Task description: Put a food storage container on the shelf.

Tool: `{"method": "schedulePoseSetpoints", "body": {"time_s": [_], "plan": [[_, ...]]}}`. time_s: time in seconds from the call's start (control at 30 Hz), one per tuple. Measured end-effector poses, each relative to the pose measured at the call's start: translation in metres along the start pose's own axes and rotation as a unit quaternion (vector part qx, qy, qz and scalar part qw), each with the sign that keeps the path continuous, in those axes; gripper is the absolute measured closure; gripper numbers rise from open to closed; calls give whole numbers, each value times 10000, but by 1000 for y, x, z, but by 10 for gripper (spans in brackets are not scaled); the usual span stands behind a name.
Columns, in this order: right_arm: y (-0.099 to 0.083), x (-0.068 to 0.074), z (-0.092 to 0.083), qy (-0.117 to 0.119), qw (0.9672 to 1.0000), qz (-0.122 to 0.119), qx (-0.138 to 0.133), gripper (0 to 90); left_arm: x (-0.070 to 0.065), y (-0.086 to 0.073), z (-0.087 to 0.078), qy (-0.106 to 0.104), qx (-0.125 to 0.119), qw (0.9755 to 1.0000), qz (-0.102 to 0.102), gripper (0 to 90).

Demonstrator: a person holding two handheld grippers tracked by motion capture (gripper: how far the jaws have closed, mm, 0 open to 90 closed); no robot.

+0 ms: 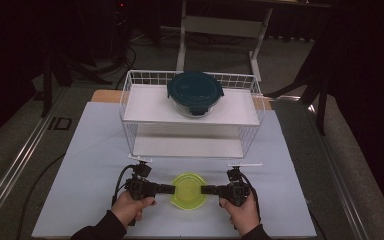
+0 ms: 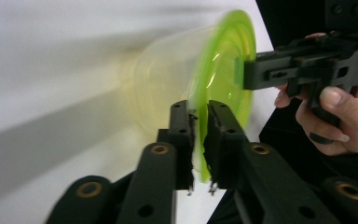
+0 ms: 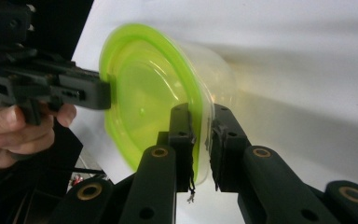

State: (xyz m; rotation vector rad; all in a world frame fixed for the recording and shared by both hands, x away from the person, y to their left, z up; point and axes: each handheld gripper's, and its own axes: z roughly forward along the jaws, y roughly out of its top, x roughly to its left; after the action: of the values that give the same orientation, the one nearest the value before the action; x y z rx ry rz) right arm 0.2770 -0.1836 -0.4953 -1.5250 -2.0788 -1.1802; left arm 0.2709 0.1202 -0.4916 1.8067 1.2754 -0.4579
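- High view: left gripper (image 1: 167, 189) and right gripper (image 1: 206, 189) each clamp the green-lidded tub (image 1: 188, 190) by its rim, lower centre.
- Wire rack (image 1: 130, 95) behind carries a dark-lidded bowl (image 1: 195, 93).
- Rim contact partly blurred.

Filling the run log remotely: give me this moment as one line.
left gripper: shut on green-lidded container rim | right gripper: shut on opposite rim | container: low over table | wire rack: behind, untouched

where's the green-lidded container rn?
High view: the green-lidded container sits at the table's near edge, clamped between the left gripper and right gripper, before the wire rack.
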Motion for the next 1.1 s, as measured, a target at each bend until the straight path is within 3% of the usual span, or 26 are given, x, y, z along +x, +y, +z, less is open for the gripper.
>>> {"method": "schedulePoseSetpoints", "body": {"time_s": [0.53,0.73,1.1], "plan": [[11,21,-13,-143,9992,-320,-170,801,-9,10,-13,-70,-102,9998,130,819],[19,37,-26,-160,9982,-500,-304,801,-26,17,-28,-97,-285,9992,246,819],[35,55,-45,-155,9965,-677,-468,801,-47,36,-45,-91,-368,9982,460,819]]}}
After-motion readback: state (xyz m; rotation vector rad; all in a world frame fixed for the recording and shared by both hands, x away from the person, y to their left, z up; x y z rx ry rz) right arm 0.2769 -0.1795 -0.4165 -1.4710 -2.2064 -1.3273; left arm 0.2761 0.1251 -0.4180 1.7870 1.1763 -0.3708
